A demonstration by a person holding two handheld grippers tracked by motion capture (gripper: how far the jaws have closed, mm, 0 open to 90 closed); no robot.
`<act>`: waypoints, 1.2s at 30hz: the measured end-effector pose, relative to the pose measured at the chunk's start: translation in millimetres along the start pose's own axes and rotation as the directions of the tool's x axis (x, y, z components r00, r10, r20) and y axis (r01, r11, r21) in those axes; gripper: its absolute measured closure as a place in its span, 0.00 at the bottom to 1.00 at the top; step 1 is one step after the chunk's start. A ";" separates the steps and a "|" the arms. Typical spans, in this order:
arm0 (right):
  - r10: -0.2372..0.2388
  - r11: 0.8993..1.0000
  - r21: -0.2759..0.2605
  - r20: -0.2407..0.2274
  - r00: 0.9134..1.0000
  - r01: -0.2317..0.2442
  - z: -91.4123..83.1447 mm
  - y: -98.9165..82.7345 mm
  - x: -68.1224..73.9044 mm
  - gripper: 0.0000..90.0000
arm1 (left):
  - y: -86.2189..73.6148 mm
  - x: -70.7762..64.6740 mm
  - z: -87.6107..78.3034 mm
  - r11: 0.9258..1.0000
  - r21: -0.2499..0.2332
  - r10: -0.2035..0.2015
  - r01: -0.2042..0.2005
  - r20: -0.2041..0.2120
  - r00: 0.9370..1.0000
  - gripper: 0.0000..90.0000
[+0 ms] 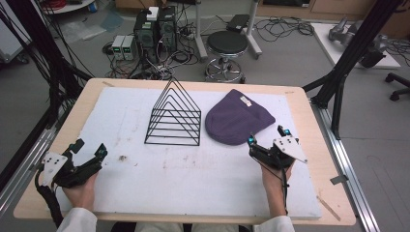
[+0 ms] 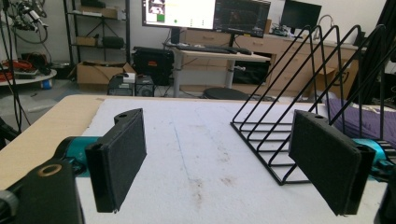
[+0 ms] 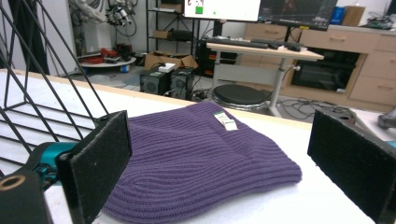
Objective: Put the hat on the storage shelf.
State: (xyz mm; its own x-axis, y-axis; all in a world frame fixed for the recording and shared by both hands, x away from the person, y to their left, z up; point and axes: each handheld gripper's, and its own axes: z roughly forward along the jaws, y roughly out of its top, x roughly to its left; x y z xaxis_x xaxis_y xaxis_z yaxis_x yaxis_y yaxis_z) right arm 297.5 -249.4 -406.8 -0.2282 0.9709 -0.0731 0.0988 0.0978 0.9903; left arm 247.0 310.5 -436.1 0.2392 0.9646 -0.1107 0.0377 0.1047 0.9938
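A purple knitted beanie [image 1: 237, 118] lies flat on the white mat, its small label [image 3: 225, 120] facing up. Left of it stands a black wire rack [image 1: 174, 116] of triangular dividers, also visible in the left gripper view [image 2: 299, 107]. My right gripper [image 1: 267, 136] rests open just in front of the beanie's near edge, its jaws spread wide around the beanie [image 3: 205, 158] without touching it. Near the table's front left corner my left gripper [image 1: 89, 147] is open with nothing between its pads [image 2: 119, 156], aimed toward the rack.
The white mat [image 1: 193, 179] covers most of the wooden table [image 1: 58, 145]. Beyond the far edge are a round stool [image 1: 227, 46], computer boxes [image 1: 154, 29] and cables on the floor. Black frame posts [image 1: 348, 58] rise at the right.
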 end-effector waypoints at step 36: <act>-0.094 0.961 0.214 -0.348 0.933 0.176 83.0 28.0 5.1 0.06 | -1.9 3.5 0.8 0.999 0.037 -0.022 0.022 -0.010 1.000 0.22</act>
State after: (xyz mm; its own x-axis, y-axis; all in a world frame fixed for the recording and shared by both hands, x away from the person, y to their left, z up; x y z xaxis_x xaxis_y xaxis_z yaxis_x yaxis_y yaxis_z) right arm 379.5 -223.5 -389.2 -0.5592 0.8203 -0.1199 0.2623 0.3122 0.9131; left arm 248.6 313.5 -438.3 0.2288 0.9645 -0.1321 0.0786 0.1169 0.9900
